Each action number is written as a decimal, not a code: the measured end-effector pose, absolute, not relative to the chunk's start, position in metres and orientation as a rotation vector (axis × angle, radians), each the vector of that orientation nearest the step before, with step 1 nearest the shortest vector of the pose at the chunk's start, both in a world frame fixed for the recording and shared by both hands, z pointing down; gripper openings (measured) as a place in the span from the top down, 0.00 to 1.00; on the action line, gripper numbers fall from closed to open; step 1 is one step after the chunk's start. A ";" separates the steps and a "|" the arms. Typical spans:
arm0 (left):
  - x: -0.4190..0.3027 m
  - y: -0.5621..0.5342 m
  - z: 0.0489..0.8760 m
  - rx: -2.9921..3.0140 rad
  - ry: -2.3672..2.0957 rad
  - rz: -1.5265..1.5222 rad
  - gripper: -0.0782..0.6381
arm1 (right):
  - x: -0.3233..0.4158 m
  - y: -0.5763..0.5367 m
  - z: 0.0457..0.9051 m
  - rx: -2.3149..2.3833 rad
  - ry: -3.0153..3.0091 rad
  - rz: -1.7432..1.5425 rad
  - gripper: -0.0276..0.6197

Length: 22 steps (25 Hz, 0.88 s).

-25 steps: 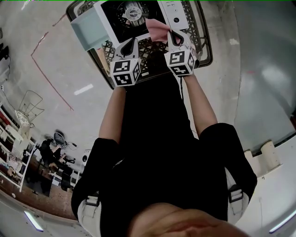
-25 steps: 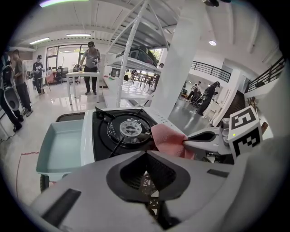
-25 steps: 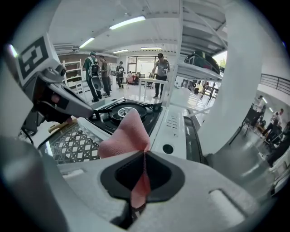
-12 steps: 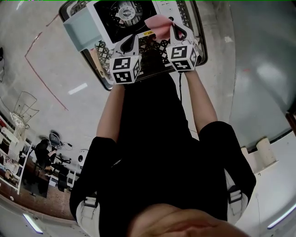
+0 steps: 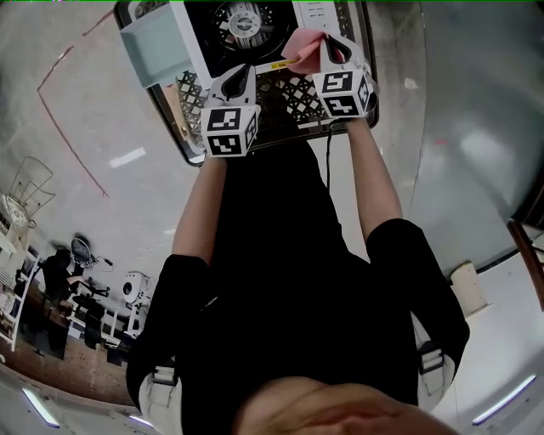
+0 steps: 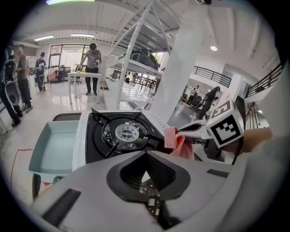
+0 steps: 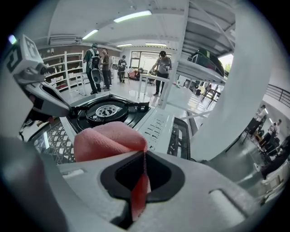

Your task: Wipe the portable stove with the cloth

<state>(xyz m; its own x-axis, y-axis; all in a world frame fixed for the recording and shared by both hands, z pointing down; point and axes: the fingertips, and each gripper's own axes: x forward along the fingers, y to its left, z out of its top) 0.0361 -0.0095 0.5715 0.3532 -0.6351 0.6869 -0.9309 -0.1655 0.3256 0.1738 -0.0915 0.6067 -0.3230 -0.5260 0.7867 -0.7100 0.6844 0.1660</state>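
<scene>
Both jaws of your right gripper are clamping the pink cloth, holding it over the front edge of the portable stove beside the burner; your left gripper is hovering alongside, jaws pressed together on nothing.

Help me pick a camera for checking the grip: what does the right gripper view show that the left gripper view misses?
Only the right gripper view: the pink cloth pinched between the shut jaws of the right gripper. Only the left gripper view: the pale blue tray beside the stove, and the left gripper, shut and empty. Both: the stove's burner and the cloth.
</scene>
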 end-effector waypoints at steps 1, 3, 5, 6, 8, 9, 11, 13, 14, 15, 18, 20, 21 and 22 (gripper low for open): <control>0.035 -0.010 0.571 1.889 -1.370 0.514 0.89 | 0.171 -0.094 0.606 0.941 -2.007 0.254 0.94; 0.032 -0.010 0.571 1.880 -1.379 0.504 0.89 | 0.168 -0.099 0.605 0.928 -2.009 0.240 0.94; 0.030 -0.012 0.571 1.872 -1.390 0.493 0.89 | 0.165 -0.104 0.604 0.927 -2.010 0.239 0.94; 0.029 -0.013 0.571 1.871 -1.394 0.488 0.89 | 0.165 -0.106 0.604 0.933 -2.010 0.239 0.94; 0.027 -0.015 0.571 1.871 -1.401 0.480 0.89 | 0.167 -0.112 0.604 0.948 -2.004 0.232 0.94; 0.027 -0.016 0.571 1.872 -1.404 0.477 0.89 | 0.168 -0.115 0.604 0.953 -2.000 0.229 0.94; 0.026 -0.019 0.571 1.872 -1.409 0.471 0.89 | 0.169 -0.123 0.604 0.957 -1.993 0.228 0.94; 0.025 -0.022 0.573 1.869 -1.416 0.467 0.89 | 0.168 -0.131 0.604 0.954 -1.991 0.227 0.94; 0.024 -0.024 0.573 1.867 -1.420 0.466 0.89 | 0.167 -0.134 0.605 0.951 -1.992 0.225 0.94; 0.024 -0.025 0.574 1.865 -1.423 0.465 0.89 | 0.166 -0.138 0.605 0.949 -1.994 0.222 0.94; 0.023 -0.031 0.574 1.857 -1.435 0.454 0.89 | 0.164 -0.147 0.605 0.945 -1.996 0.209 0.94; 0.023 -0.034 0.573 1.857 -1.438 0.448 0.89 | 0.162 -0.151 0.605 0.945 -1.996 0.203 0.94; 0.023 -0.035 0.573 1.857 -1.437 0.449 0.89 | 0.161 -0.153 0.605 0.946 -1.996 0.200 0.94; 0.023 -0.037 0.573 1.858 -1.437 0.450 0.89 | 0.161 -0.156 0.605 0.947 -1.997 0.197 0.94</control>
<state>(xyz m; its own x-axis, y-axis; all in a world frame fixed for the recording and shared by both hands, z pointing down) 0.0230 -0.0368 0.5727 0.3136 -0.6801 0.6627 -0.9366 -0.1066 0.3338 0.1606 -0.1557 0.6049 -0.3113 -0.5448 0.7786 -0.6867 0.6953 0.2119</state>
